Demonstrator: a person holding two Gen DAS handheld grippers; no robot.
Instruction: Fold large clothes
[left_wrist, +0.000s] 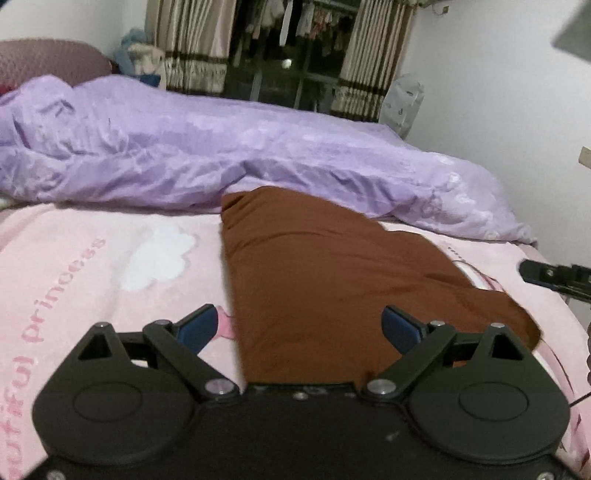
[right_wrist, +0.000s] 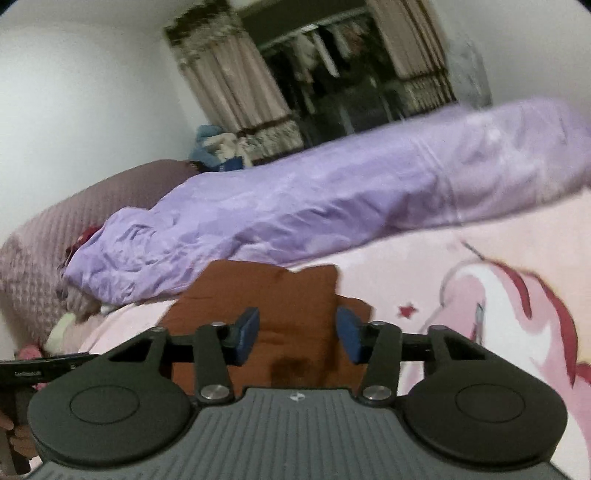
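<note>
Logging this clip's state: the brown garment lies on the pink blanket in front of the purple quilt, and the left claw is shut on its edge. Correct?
Not quite. The left claw is open, its blue pads spread wide above the brown garment, gripping nothing, as the left wrist view shows. The rest holds: the garment lies on the pink blanket, in front of the purple quilt.

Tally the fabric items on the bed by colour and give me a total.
Brown: 1, the brown garment lying on the sheet.
Purple: 1, the purple duvet bunched along the far side.
Pink: 1, the pink printed bed sheet underneath both.
Total: 3
</note>
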